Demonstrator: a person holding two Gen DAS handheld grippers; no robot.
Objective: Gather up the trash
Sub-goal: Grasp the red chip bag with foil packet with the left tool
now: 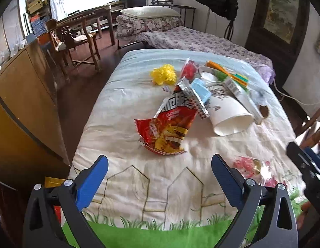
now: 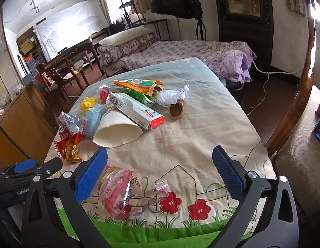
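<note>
Trash lies on a cloth-covered table [image 1: 122, 181]. A red snack bag [image 1: 168, 130] lies nearest my left gripper [image 1: 160, 171], which is open and empty just short of it. Behind the bag lie a white paper cup [image 1: 228, 113], a blue face mask [image 1: 199, 91], a white carton [image 2: 137, 110] and a yellow crumpled piece [image 1: 164, 74]. My right gripper [image 2: 160, 165] is open and empty above a clear pink wrapper [image 2: 116, 190] near the front edge. The cup [image 2: 118, 130], snack bag [image 2: 69, 140], an orange packet [image 2: 137, 85], a white plastic wad [image 2: 170, 97] and a brown shell [image 2: 176, 110] show ahead.
A wooden cabinet [image 1: 25, 95] stands left of the table. A bed with floral bedding [image 1: 193, 39] lies behind it. Wooden chairs [image 1: 77, 35] and a desk stand at the back left. A curved wooden chair back [image 2: 294, 95] is at the right.
</note>
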